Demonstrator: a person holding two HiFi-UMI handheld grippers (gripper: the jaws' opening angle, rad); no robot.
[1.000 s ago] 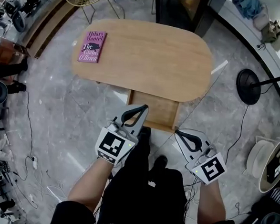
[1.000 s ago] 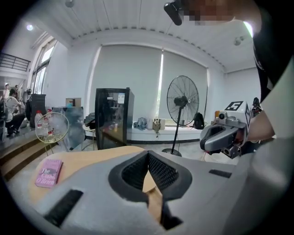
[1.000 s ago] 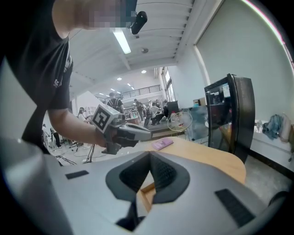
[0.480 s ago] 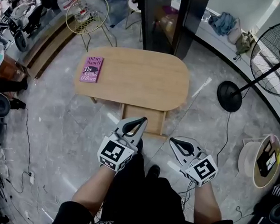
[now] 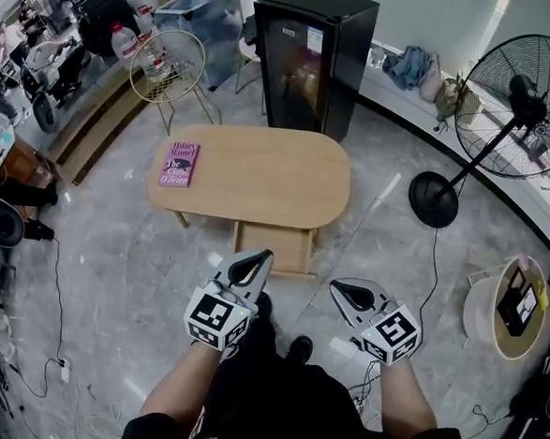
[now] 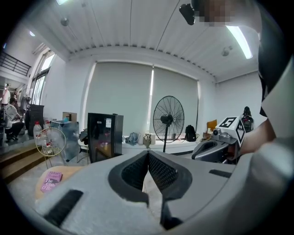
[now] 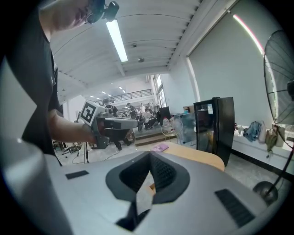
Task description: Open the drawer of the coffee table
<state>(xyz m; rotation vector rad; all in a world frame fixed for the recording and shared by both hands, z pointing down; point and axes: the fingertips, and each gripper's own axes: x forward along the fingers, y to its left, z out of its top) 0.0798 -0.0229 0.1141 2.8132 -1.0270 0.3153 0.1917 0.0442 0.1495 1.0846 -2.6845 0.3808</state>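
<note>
I see the coffee table (image 5: 269, 171) standing on the grey floor (image 5: 112, 268), with a pink book (image 5: 181, 163) (cover up) near its left end.

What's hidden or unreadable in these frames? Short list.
Drawer rear: head view, covered by the coffee table top.
Drawer: left gripper view, hidden behind the left gripper body.
Book small print: head view, too small to read.
Fridge contents: head view, door too dark.
</note>
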